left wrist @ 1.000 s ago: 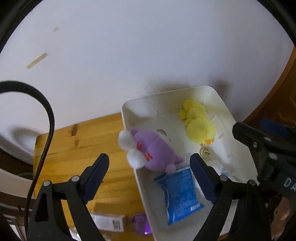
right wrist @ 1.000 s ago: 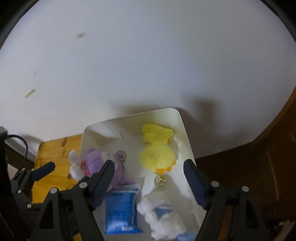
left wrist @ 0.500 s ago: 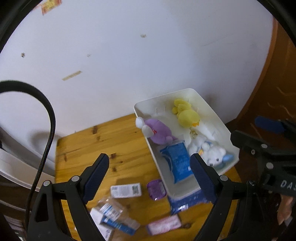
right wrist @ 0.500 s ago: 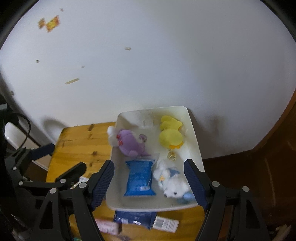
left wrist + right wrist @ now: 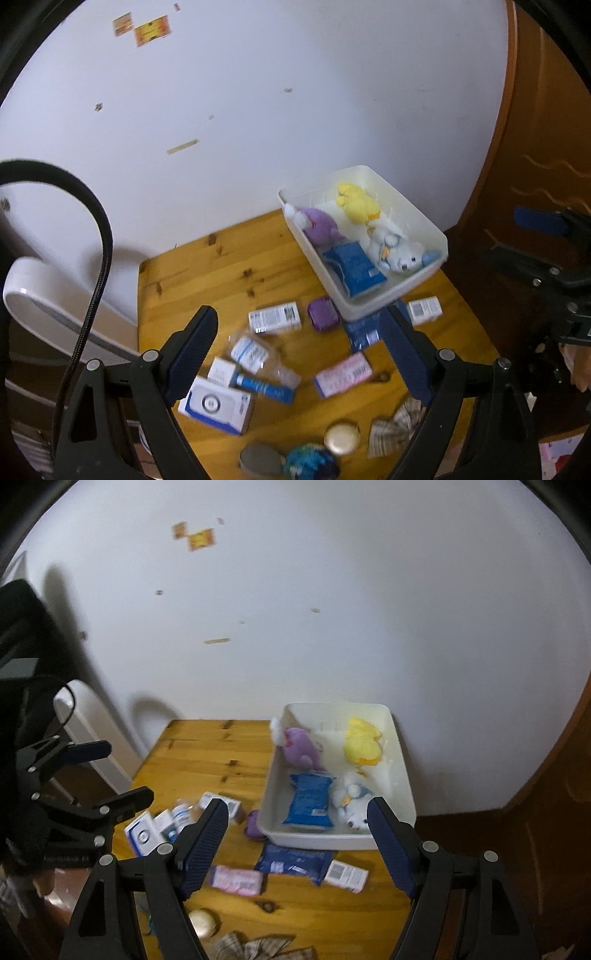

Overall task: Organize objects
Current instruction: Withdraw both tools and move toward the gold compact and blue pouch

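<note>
White plastic bin [image 5: 424,218] at far right corner of pine desk [image 5: 207,273], against the wall. Holds purple plush [image 5: 321,225], yellow plush [image 5: 356,203], white plush [image 5: 397,251], blue pouch [image 5: 354,266]. Loose on desk near the bin's front: purple case [image 5: 323,314], white box [image 5: 275,317], second white box [image 5: 424,310], dark blue packet [image 5: 293,860] half under the bin's front edge, pink pack [image 5: 343,374], blue-white box [image 5: 218,404], bagged tube [image 5: 264,386], gold tin [image 5: 341,437], checked cloth [image 5: 397,424].

Left gripper [image 5: 299,354] and right gripper [image 5: 295,845]: jaws wide, nothing between them, both above the desk, clear of everything.

Handling, by guess: boxes light and stiff, best taken across the short faces. Pink pack likely soft, pinch mid-length. Dark blue packet flat and slick, needs sliding out from the bin before a lift. Tin round, smooth, may slip. Cloth limp, pinch anywhere.

Orientation: pink pack long axis slanted, rising toward the bin in left view. White box long axis roughly parallel to the desk's front edge. Bin long axis running away from the grippers toward the wall.
</note>
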`<state>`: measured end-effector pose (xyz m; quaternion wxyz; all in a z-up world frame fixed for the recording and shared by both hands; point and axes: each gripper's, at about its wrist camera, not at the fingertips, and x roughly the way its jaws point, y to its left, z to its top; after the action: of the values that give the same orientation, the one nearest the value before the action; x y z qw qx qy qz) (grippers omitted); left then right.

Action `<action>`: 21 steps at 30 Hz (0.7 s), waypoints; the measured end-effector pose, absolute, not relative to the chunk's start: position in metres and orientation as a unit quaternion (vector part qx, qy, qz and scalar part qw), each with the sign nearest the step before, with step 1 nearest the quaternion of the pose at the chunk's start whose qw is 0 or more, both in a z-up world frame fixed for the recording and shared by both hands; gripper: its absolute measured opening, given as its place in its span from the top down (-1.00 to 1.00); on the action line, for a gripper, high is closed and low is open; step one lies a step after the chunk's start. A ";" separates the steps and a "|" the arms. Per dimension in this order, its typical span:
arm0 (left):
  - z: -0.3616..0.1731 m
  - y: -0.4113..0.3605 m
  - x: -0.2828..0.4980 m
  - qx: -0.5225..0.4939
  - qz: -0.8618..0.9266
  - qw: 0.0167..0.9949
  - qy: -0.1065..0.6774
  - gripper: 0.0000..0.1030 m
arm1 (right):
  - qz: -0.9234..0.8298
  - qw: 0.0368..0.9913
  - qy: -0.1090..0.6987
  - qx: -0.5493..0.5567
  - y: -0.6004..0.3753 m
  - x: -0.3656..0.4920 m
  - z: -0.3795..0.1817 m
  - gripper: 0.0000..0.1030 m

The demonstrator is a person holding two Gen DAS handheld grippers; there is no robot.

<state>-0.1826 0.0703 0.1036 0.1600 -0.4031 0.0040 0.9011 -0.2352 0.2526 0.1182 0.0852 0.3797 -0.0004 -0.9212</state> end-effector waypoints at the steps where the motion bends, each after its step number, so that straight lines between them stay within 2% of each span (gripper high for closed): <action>1: 0.104 0.065 -0.175 -0.404 0.901 0.159 0.003 -0.77 | -0.921 0.093 0.001 0.377 0.249 -0.226 0.118 -0.53; 11: 0.056 0.041 -0.110 -0.425 0.895 0.137 0.010 -0.77 | -0.916 0.149 0.040 0.371 0.208 -0.163 0.087 -0.53; 21: -0.035 0.011 -0.076 -0.484 0.871 0.076 -0.021 -0.76 | -0.890 0.196 0.118 0.396 0.146 -0.127 0.000 -0.52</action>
<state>-0.0756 0.0107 -0.0348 0.0756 -0.4844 -0.0207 0.8713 -0.1273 0.1457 -0.0002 0.1958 0.3956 0.1180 -0.8895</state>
